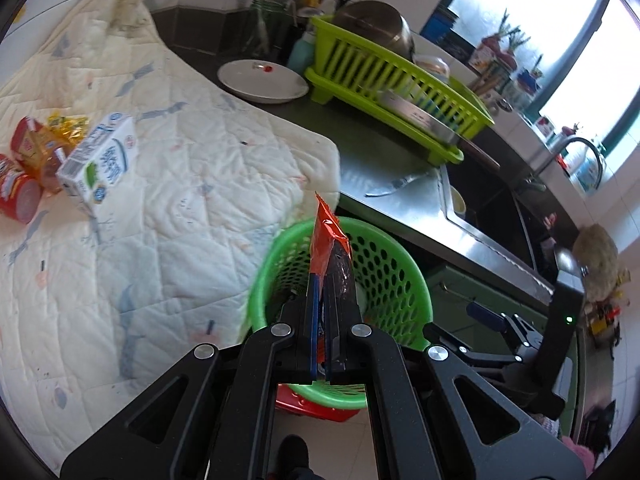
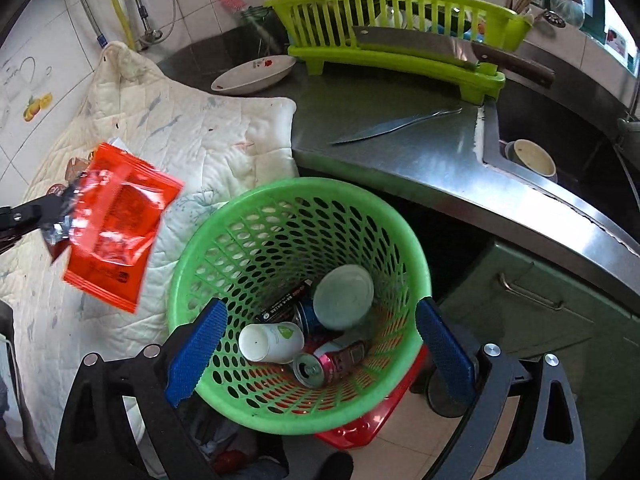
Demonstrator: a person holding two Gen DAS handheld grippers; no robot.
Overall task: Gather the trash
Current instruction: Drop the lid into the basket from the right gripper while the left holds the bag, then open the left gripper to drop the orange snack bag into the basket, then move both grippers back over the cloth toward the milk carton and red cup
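Pinching an orange wrapper (image 1: 326, 240), left tongs (image 1: 320, 316) hover above the green basket (image 1: 400, 280).

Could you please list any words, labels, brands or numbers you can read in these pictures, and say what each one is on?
None can be read with confidence.
Milk carton: blue print, blurred.
Dark wrapper in the green basket: white print, too small.
Pink can: label unreadable.
Orange packet: glare hides its print.

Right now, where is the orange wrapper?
The orange wrapper is pinched in the left tool, left of the green basket, above the quilted cloth.
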